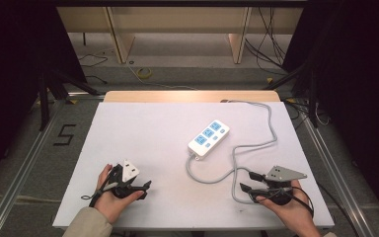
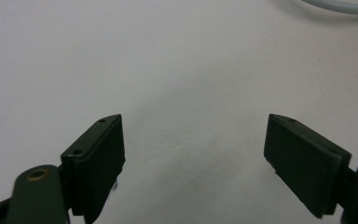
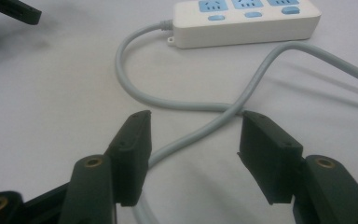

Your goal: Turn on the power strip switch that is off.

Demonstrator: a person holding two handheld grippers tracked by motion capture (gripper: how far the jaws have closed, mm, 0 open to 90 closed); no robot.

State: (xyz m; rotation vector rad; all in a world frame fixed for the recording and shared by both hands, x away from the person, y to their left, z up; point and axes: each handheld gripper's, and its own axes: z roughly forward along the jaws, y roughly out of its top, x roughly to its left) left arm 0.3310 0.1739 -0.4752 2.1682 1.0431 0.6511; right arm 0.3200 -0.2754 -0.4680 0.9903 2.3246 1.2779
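1. Left gripper [image 1: 145,186] sat low at the near-left of the white worktop [image 1: 143,133], held in the person's left hand [image 1: 112,195], a beige sleeve [image 1: 86,224] at the wrist. Fingers pointed toward the middle of the worktop.
2. In the left gripper view its fingers [image 2: 95,161] stood wide apart with bare white surface between them; nothing gripped. A short arc of grey cable [image 2: 340,5] crossed the top right corner.
3. White power strip [image 1: 208,138] with blue sockets lay flat near the centre of the worktop, slightly right, set on a diagonal.
4. Its grey cable left the near end of the strip, looped toward the near edge, crossed itself, then ran off the far right corner of the worktop.
5. Right gripper [image 1: 245,181] lay at the near-right in the right hand [image 1: 288,207], grey three-cornered plate on top, fingers aimed left at the cable loop.
6. In the right gripper view the fingers [image 3: 133,149] were open and empty, the cable passing between them on the worktop, untouched. Power strip lay beyond.
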